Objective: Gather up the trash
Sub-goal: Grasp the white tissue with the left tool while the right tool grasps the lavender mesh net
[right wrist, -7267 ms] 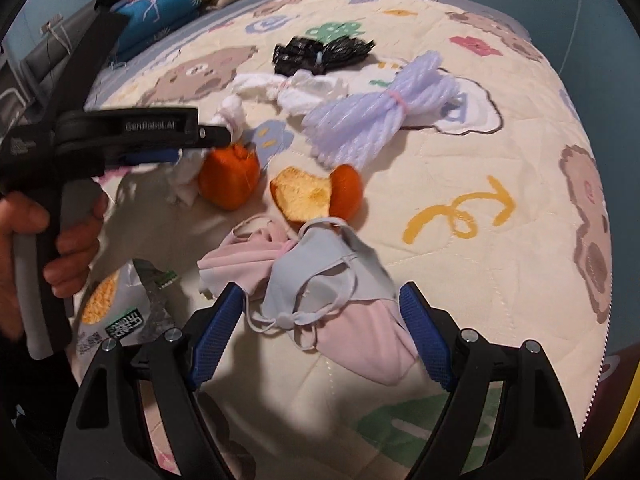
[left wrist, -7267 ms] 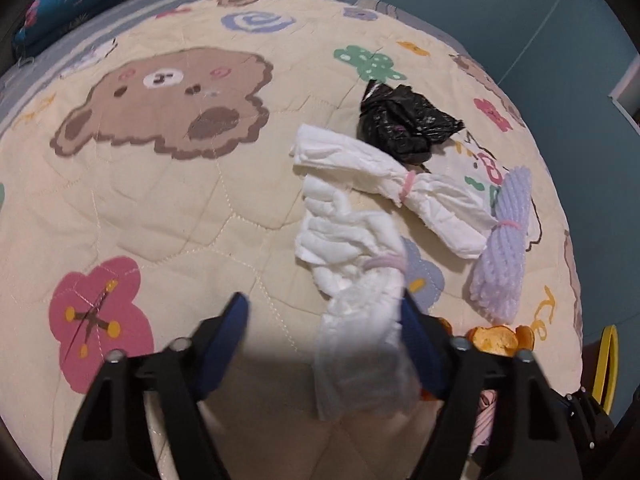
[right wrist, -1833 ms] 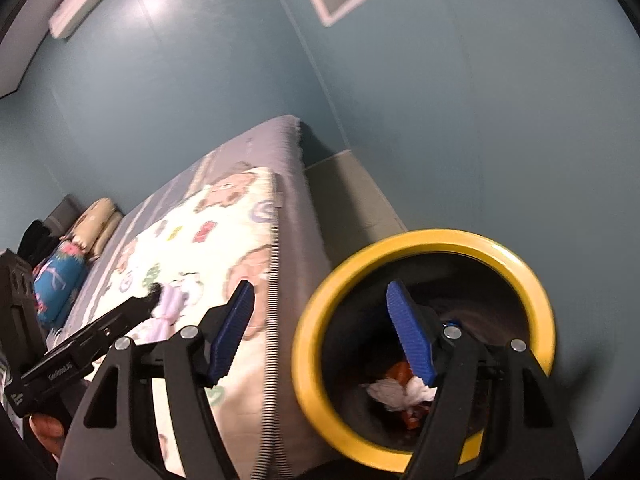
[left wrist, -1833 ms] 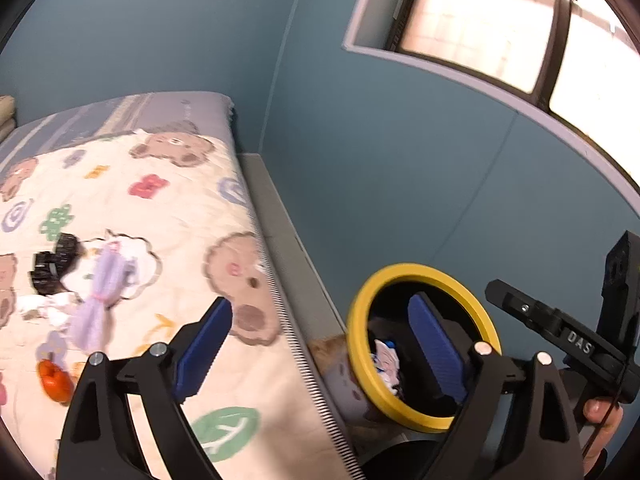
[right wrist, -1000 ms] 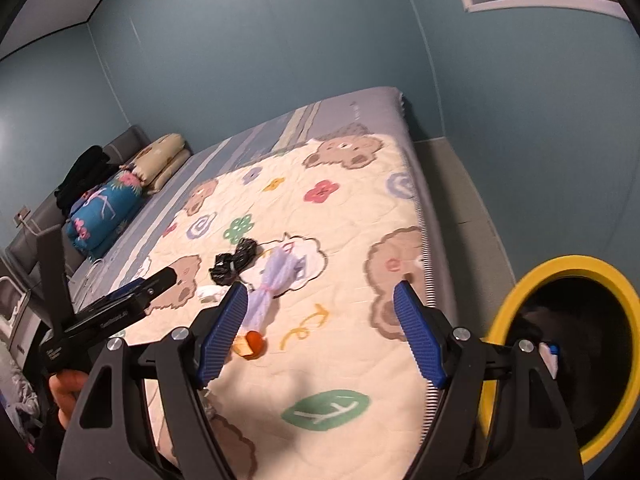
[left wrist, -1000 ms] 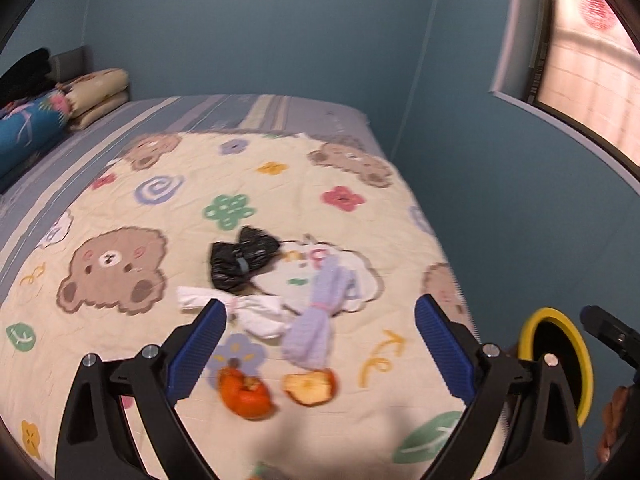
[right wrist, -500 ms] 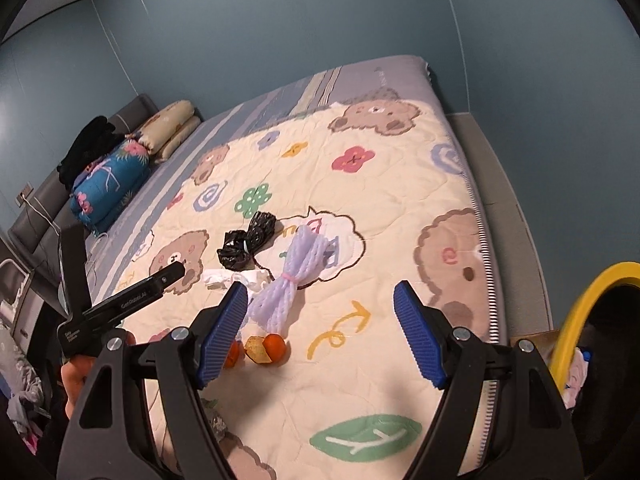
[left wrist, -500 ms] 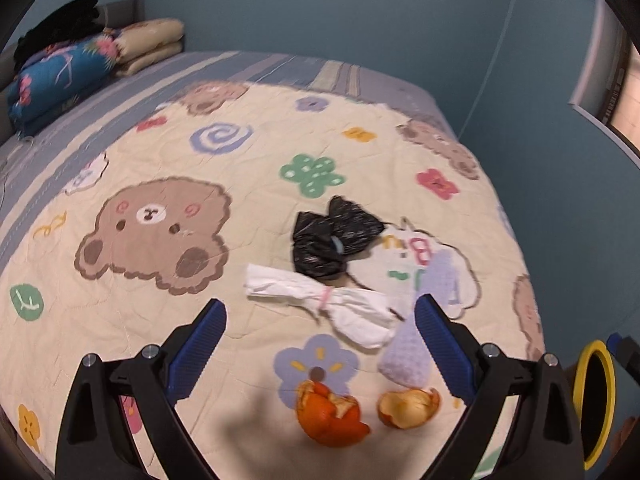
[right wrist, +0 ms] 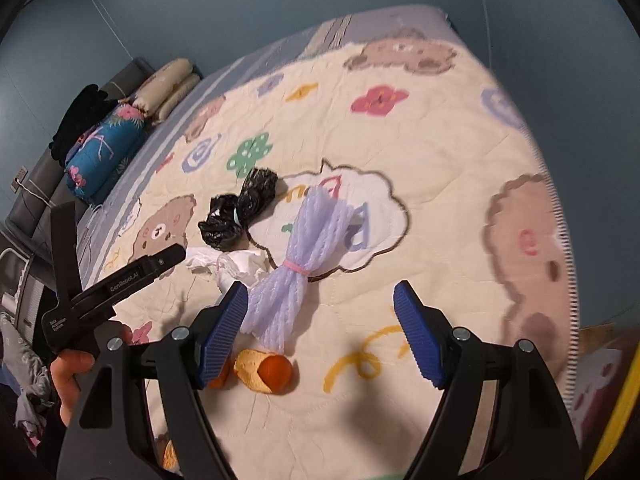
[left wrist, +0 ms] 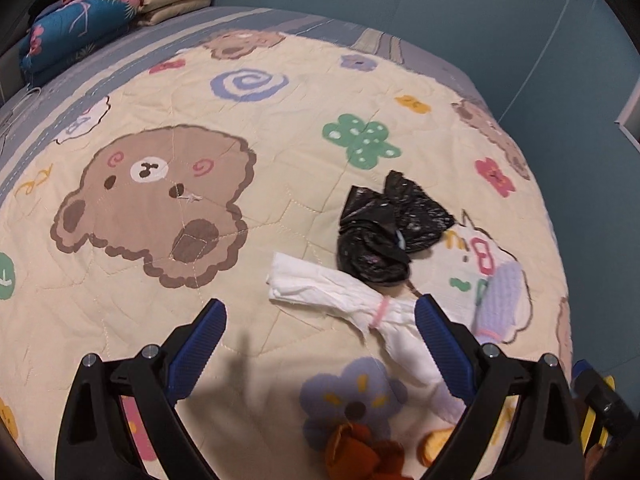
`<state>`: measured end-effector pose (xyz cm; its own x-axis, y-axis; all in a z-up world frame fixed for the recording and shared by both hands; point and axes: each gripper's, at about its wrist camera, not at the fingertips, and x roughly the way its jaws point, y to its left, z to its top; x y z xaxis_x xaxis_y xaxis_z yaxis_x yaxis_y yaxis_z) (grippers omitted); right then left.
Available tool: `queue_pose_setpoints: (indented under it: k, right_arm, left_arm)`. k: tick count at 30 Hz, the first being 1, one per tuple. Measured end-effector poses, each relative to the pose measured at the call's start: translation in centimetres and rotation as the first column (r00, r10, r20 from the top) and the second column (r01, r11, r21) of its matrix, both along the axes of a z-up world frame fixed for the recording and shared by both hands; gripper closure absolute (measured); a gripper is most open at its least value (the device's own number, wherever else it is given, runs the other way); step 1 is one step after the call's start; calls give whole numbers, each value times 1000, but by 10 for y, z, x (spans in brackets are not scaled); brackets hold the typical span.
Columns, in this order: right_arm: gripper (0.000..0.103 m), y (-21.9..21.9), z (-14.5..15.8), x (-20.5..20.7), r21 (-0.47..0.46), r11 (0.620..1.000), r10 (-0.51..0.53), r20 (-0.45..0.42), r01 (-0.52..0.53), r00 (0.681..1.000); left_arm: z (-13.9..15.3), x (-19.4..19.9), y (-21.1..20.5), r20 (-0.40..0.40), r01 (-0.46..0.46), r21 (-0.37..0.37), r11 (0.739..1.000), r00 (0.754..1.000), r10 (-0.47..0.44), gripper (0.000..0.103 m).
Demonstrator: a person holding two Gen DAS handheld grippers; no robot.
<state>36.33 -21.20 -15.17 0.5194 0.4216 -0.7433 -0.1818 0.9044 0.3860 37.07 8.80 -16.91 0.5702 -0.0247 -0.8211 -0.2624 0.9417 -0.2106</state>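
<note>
Both grippers dropped closer to quilt (left wrist: pixel 280 128) vs half a sec ago.

L wrist: left gripper (left wrist: pixel 320 344) jaws wide, empty, over white tissue bundle (left wrist: pixel 348 300); black bag (left wrist: pixel 384 236) just beyond.

R wrist: right gripper (right wrist: pixel 320 328) jaws wide, empty, above lilac foam net (right wrist: pixel 304 260) and orange peel (right wrist: pixel 266 370).

On the bed (left wrist: pixel 280 128) a quilt (right wrist: pixel 440 160) carries the trash in a cluster. In the right wrist view, the crumpled bag (right wrist: pixel 236 212) lies farthest back, the tied tissue bundle (right wrist: pixel 228 266) nearer and to its left, and the foam net (right wrist: pixel 300 264) runs just right of both. Orange peel (right wrist: pixel 266 368) lies nearest, just before the net's near end. Pillows (right wrist: pixel 132 112) are stacked at the far left end of the bed. A bin rim (right wrist: pixel 616 412) shows beyond the bed's right edge.
</note>
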Motion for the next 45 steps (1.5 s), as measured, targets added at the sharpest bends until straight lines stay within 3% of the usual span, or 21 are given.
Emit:
queue_pose_setpoints:
  k: [8, 17, 20, 24, 29, 40, 45]
  right_arm:
    - [32, 32, -37, 30, -1, 999, 49, -58, -49, 997]
    - [38, 51, -60, 49, -38, 996, 77, -96, -81, 992]
    - [44, 56, -61, 50, -43, 995, 85, -93, -90, 992]
    - [60, 61, -62, 47, -38, 993, 110, -90, -113, 990]
    - [76, 71, -61, 43, -48, 988, 146, -76, -150, 986]
    - [95, 59, -35, 32, -28, 991, 134, -10, -134, 991]
    - [96, 56, -22, 20, -38, 990, 140, 18, -139, 990]
  left_arm:
    - [-22, 23, 3, -33, -32, -63, 997, 999, 30, 12]
    - [-44, 37, 1, -49, -47, -170, 984, 998, 39, 32]
    - [-48, 36, -1, -49, -55, -164, 985, 998, 48, 45]
    - [-48, 31, 1, -37, -63, -181, 981, 998, 57, 65]
    - [-45, 25, 2, -31, -74, -187, 980, 997, 70, 82]
    - [-17, 0, 16, 20, -91, -209, 974, 995, 98, 86]
    - [-4, -11, 20, 38, -89, -199, 976, 994, 98, 86]
